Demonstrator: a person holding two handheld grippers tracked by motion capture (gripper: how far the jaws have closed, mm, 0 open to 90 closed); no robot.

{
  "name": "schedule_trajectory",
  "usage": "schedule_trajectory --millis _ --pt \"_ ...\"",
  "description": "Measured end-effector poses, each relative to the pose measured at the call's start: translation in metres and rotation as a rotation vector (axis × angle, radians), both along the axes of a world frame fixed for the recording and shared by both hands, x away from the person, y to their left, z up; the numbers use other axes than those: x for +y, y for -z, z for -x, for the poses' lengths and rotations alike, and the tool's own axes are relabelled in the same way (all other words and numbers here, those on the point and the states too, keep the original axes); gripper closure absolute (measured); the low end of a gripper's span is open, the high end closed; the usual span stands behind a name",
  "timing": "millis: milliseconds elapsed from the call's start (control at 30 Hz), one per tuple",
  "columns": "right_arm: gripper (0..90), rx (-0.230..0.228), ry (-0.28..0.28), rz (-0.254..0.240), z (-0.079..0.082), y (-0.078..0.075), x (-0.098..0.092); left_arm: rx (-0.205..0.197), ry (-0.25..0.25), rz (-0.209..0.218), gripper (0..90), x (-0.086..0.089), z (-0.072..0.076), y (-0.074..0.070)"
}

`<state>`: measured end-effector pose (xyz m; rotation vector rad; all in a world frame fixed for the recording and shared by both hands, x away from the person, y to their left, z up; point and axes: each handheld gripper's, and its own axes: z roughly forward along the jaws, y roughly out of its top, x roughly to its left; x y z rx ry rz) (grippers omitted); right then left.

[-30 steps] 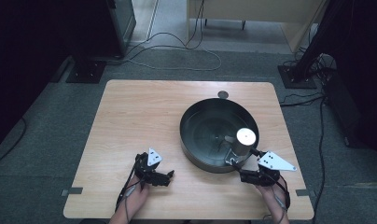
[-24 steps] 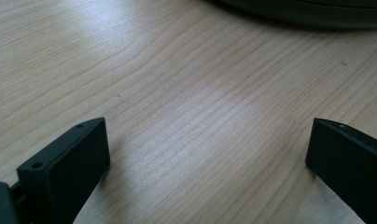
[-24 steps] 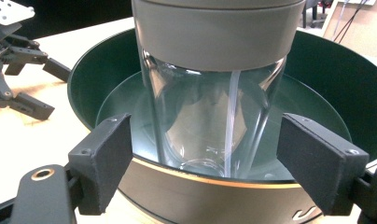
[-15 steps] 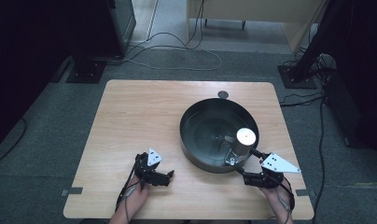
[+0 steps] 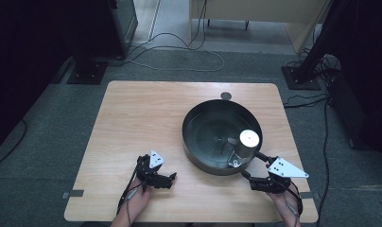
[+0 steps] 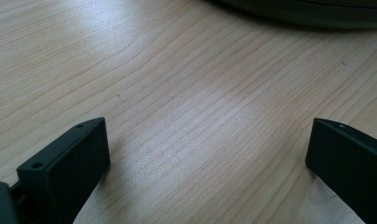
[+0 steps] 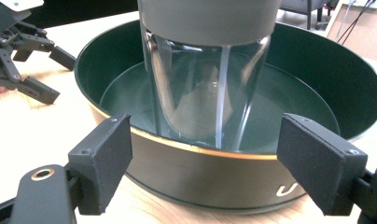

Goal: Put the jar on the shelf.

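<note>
A dark green round pan (image 5: 188, 124) sits on the right half of the wooden table (image 5: 132, 118). Inside it, close to the front right wall, a clear glass jar with a grey lid (image 5: 248, 138) stands upright. My right gripper (image 5: 253, 165) is low on the table just outside that wall. It is open, facing the jar (image 7: 203, 88) over the pan's rim (image 7: 200, 175), and touches neither. My left gripper (image 5: 171, 179) rests open on the table left of the pan, with bare wood between its fingers (image 6: 70, 158).
The pan's edge (image 6: 317, 11) lies beyond my left gripper. In the right gripper view the left gripper (image 7: 53, 74) shows across the table. Bare wood spreads over the table's left and back. Cables and stands lie on the floor around the table.
My right gripper has drawn back a little toward the table's front right corner. The jar, pan and left gripper have stayed put.
</note>
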<state>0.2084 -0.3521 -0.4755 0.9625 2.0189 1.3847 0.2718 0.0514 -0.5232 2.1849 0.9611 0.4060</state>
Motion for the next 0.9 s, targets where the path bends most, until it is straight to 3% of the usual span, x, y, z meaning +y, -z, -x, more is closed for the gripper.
schedule_trajectory --millis 133,433,900 --pt "17.8 0.009 0.006 -0.009 0.001 0.002 -0.004 0.000 0.000 0.000 0.0 0.000 0.000 0.000" --pt "17.8 0.008 0.000 0.025 0.000 0.008 -0.009 0.000 -0.001 0.000 0.0 0.000 0.000 0.000" --pt "17.6 0.069 0.001 0.021 -0.006 0.021 -0.017 0.000 -0.002 0.001 0.0 0.000 0.000 0.000"
